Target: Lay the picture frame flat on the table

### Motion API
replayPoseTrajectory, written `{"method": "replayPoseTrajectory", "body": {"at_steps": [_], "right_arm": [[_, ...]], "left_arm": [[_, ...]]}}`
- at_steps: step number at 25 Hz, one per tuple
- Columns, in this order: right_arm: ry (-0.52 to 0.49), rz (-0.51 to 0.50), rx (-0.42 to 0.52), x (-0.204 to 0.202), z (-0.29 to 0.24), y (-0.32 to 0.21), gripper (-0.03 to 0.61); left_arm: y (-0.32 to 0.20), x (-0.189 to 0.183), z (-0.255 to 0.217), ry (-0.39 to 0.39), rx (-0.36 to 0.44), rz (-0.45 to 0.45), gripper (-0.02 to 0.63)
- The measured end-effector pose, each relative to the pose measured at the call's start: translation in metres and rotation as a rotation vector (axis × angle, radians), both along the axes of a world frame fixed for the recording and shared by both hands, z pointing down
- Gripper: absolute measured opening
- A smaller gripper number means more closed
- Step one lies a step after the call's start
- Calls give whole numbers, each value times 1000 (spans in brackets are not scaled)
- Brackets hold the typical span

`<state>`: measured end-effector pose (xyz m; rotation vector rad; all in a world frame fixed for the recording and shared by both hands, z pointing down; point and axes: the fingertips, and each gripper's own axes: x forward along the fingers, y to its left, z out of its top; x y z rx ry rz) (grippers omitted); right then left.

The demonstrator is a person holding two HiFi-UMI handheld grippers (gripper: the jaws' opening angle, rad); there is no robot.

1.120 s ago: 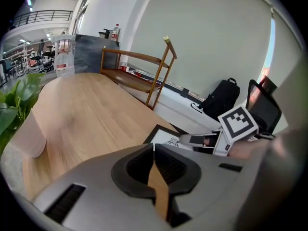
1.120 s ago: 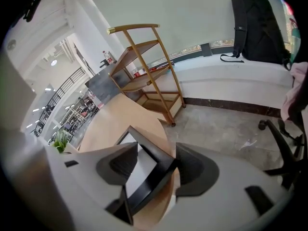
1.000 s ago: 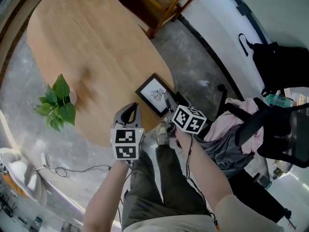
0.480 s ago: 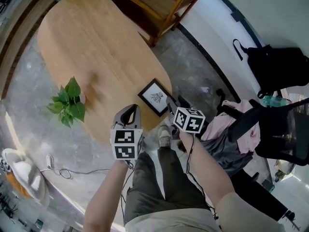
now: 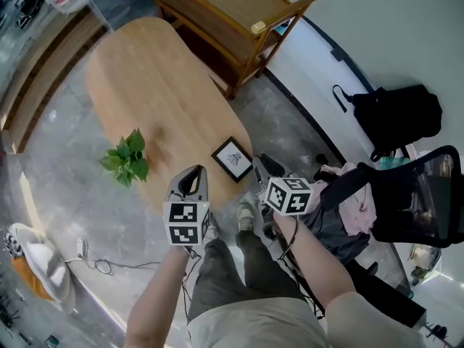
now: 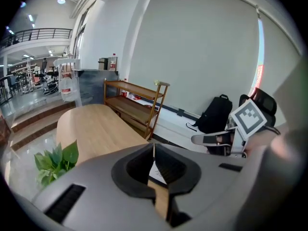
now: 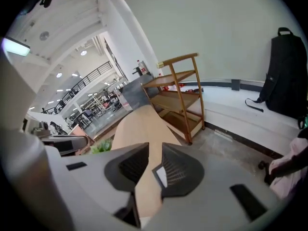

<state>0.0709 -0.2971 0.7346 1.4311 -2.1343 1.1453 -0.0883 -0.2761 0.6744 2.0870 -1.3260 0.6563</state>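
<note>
The black picture frame (image 5: 232, 158) with a white print lies flat near the wooden table's (image 5: 159, 85) near edge. Both grippers hover short of that edge, above the person's legs, and touch nothing. My left gripper (image 5: 196, 171) is shut and empty; in the left gripper view its tips (image 6: 153, 146) meet and the picture frame (image 6: 157, 171) shows below them. My right gripper (image 5: 259, 167) is closing with a gap still between its jaws and nothing in it. In the right gripper view (image 7: 155, 146) the picture frame (image 7: 160, 176) shows past the right pad.
A small green plant (image 5: 128, 158) stands on the table's left side. A wooden shelf unit (image 5: 232, 20) stands beyond the table. A black backpack (image 5: 399, 118) leans on the wall, and a chair with clothes (image 5: 362, 201) is at the right. A cable (image 5: 94, 263) lies on the floor.
Both grippers have drawn back from the picture frame towards the person, and the view has risen. The right gripper, which was at the frame's corner, is now apart from it.
</note>
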Motion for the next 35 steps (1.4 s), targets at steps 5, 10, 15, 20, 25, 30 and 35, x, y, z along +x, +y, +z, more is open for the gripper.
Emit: {"method": "replayPoseTrajectory", "body": {"at_steps": [5,10,15,20,25,30,35], "right_arm": [[-28,-80,106,-16,-95,5,28],[-12,-207,232,-32,-191,19,21],[0,-279,353,-38,-277,40,17],[8,-309,431,-38,-348,71,14],[40,-336,530,-35,-411,100,12],[52,-372,637,-36,-463,126,11],[-9,-341,700,-36,-510,144,9]], "left_arm": [[10,2,-63,-5,53,25,12],[26,6,-133,-26,117,67,12],[43,4,-206,-8,198,54,12],[70,8,-281,-29,338,80,12],[98,16,-351,-6,479,111,12],[119,7,-386,-24,513,114,12],[132,-4,-420,25,556,50,14]]}}
